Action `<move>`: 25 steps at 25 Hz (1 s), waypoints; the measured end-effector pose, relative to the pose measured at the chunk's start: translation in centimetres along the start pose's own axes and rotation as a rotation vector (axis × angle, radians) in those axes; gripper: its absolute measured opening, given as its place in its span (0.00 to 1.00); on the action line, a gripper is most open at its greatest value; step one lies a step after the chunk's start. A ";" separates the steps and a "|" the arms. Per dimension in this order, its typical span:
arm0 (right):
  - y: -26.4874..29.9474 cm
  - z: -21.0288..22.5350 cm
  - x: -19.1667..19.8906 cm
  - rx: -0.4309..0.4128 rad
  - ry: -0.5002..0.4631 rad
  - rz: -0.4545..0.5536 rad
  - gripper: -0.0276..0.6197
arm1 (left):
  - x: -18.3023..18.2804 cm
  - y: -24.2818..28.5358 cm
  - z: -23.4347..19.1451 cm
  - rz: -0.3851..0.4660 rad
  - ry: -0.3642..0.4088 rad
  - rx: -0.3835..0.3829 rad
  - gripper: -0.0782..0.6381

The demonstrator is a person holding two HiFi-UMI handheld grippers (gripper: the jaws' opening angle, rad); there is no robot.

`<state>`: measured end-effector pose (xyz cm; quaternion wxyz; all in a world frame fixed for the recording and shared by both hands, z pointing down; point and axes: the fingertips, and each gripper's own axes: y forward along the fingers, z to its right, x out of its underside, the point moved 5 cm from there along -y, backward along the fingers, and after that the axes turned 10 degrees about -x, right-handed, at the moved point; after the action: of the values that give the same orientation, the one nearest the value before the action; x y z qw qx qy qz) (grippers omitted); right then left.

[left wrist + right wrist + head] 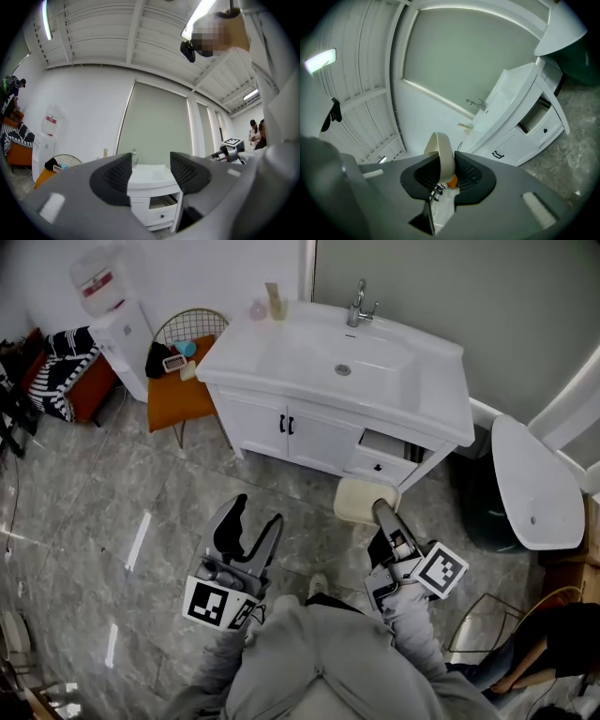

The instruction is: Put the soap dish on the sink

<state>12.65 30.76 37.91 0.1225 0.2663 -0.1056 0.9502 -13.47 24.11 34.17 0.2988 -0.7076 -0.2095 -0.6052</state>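
The cream soap dish [365,500] hangs in front of the cabinet, below the sink's front edge, with my right gripper [382,509] shut on its rim. In the right gripper view the soap dish [443,153] stands edge-on between the two pads. The white sink [342,362] with its chrome tap [358,306] sits atop a white cabinet ahead of me. My left gripper [254,524] is open and holds nothing, low over the floor left of the dish. In the left gripper view the left gripper [150,173] frames the sink [151,175] between its jaws.
A cabinet drawer [384,460] stands pulled out at the right. An orange chair [180,390] with small items is left of the cabinet, a water dispenser [111,310] further left. A white toilet lid [534,484] is to the right. Bottles [270,306] stand on the sink's back left corner.
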 end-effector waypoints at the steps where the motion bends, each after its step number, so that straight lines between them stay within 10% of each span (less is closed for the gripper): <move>1: 0.8 0.6 -0.8 -0.005 0.001 -0.010 0.14 | 0.1 1.2 0.0 -0.001 0.004 -0.008 0.50; 25: 20.1 11.1 -11.5 0.012 -0.012 0.004 0.14 | 3.2 22.3 -9.5 -0.006 0.023 -0.005 0.50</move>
<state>21.69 6.68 38.38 0.1185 0.2727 -0.1011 0.9494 -5.15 1.06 34.39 0.2975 -0.7009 -0.2065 -0.6145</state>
